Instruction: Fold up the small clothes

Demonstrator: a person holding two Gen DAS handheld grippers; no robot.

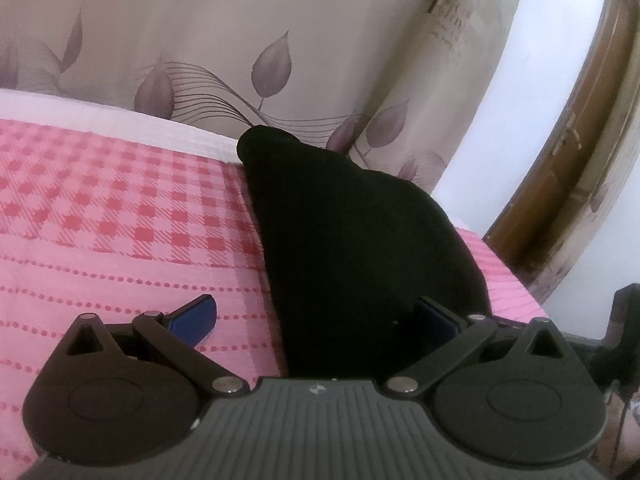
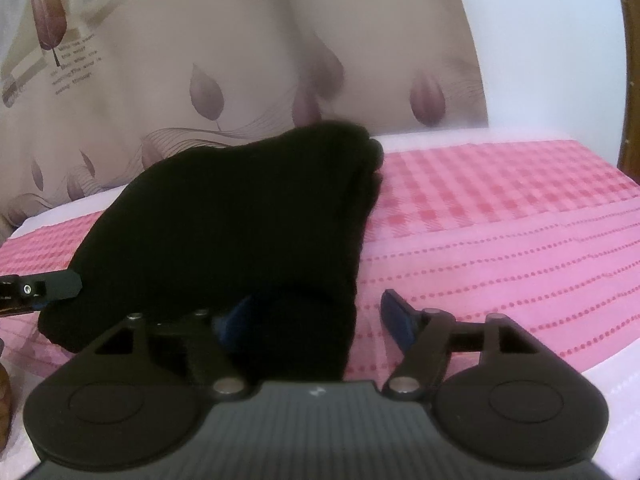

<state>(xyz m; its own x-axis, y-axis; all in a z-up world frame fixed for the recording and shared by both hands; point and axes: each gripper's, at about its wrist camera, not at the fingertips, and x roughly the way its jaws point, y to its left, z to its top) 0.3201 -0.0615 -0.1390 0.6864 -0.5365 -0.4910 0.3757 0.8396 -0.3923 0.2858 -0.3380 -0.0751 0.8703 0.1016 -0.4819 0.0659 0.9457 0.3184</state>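
Now your left hand-held gripper (image 1: 316, 316) stands wide apart over the black garment (image 1: 340, 240); its right blue pad (image 1: 438, 318) is touching the cloth edge, the left pad lies free above the pink checked bedcover (image 1: 100, 216). Your right hand-held gripper (image 2: 316, 316) also stands apart, the garment's near edge between its fingers but not pinched. The garment lies on the bed near the leaf-print curtain (image 1: 240, 40), its long axis running away from you, the narrow end pointing toward the curtain.

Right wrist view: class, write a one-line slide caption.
Open right tongs straddle the edge of a black garment lying on a pink checked cloth.
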